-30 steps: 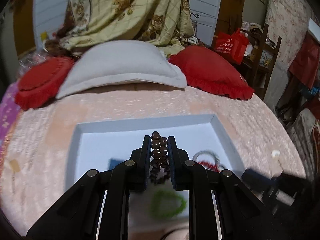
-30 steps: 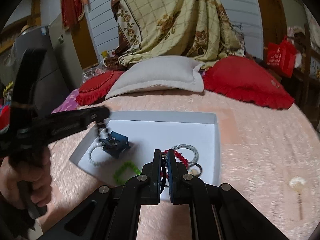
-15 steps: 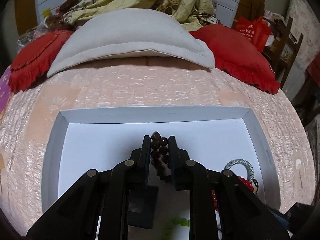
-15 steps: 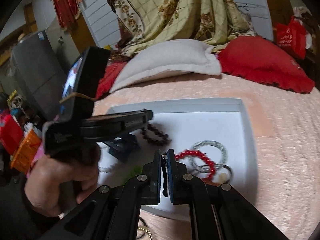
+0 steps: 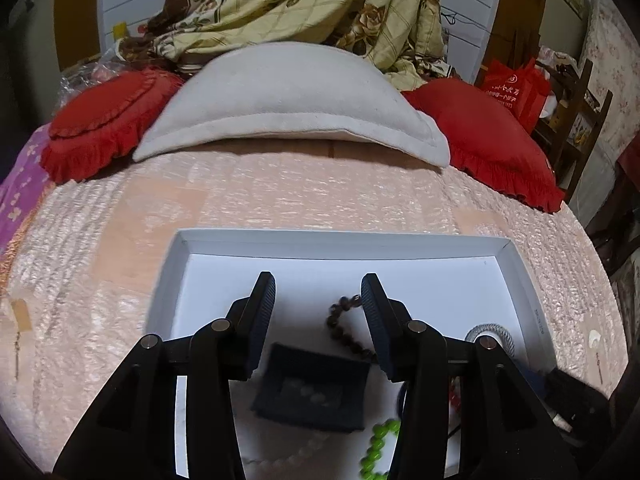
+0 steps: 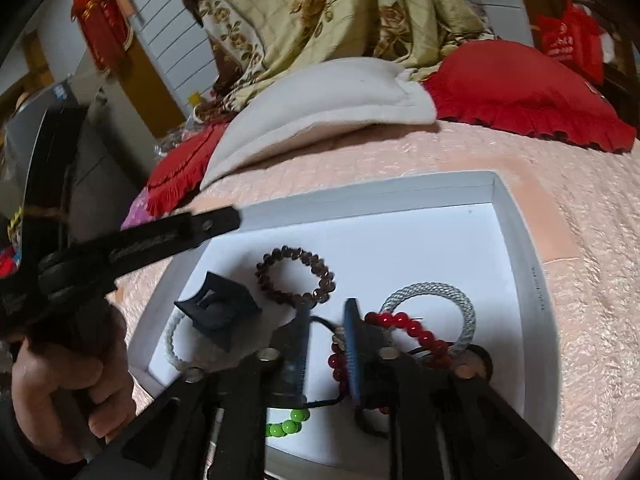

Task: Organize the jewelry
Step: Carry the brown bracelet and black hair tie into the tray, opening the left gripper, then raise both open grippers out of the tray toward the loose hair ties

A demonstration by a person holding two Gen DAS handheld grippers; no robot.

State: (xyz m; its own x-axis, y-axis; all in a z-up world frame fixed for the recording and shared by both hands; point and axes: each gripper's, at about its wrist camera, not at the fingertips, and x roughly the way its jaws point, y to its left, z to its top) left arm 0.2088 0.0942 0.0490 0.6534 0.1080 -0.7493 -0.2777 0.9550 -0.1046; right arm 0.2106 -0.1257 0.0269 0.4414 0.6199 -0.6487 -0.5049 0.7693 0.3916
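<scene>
Left gripper (image 5: 318, 294) hovers level over the white tray (image 5: 344, 240), jaws spread wide, brown bead bracelet (image 6: 295, 276) lying loose; right gripper (image 6: 326, 322) tilted down, jaws parted.

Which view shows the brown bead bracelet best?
The right wrist view: the brown bead bracelet lies as a full, unobstructed ring in the white tray. The left wrist view shows only a partial strand behind a finger.
</scene>
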